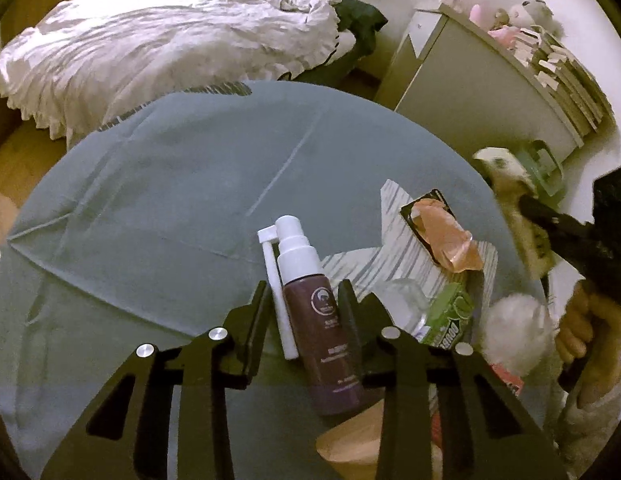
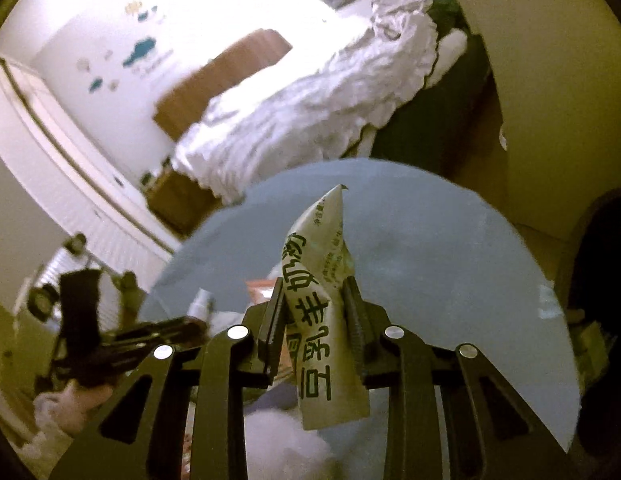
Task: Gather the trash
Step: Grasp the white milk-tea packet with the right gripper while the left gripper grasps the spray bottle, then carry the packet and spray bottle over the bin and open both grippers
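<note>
My left gripper (image 1: 304,292) is shut on a purple spray bottle (image 1: 326,320) with a white pump top, held over the grey-blue tablecloth (image 1: 150,220). My right gripper (image 2: 316,292) is shut on a cream sachet wrapper (image 2: 322,280) with green printed characters, held above the table. In the left wrist view the right gripper (image 1: 558,220) shows at the right edge with the blurred pale wrapper (image 1: 506,176). An orange wrapper (image 1: 450,236), a green packet (image 1: 450,316), clear plastic (image 1: 406,296) and a white fluffy ball (image 1: 514,320) lie on the table at right.
A white striped star-shaped mat (image 1: 390,248) lies under the litter. A bed with white bedding (image 1: 170,48) stands beyond the table. A cabinet (image 1: 470,92) with books and plush toys is at the back right. A wooden item (image 1: 350,436) shows below the bottle.
</note>
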Available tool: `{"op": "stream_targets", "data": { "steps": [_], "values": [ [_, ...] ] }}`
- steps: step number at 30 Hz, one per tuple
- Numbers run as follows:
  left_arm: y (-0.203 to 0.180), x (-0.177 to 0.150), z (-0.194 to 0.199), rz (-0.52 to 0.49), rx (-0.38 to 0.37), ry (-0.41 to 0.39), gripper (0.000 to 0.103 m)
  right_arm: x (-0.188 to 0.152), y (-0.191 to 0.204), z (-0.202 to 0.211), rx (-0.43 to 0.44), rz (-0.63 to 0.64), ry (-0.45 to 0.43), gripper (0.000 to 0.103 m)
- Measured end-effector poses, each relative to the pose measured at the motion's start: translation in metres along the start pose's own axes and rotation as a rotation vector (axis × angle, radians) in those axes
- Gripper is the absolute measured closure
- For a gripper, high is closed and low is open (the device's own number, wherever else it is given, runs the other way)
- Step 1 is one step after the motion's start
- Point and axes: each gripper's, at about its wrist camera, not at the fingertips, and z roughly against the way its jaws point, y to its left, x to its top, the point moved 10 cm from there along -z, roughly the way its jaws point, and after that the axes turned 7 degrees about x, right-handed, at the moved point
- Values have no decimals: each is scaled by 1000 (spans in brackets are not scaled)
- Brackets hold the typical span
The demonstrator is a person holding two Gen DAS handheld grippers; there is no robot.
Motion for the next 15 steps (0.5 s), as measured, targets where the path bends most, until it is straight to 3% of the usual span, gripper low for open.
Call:
{"op": "stream_targets", "data": {
  "steps": [8, 15],
  "values": [
    [-42, 39, 45, -7, -111, -117, 70, 7, -23, 75, 23, -87, -201, 75],
    [-160, 82, 66, -131, -287, -168, 70, 1, -113, 165, -131, -280, -437, 75]
  ]
}}
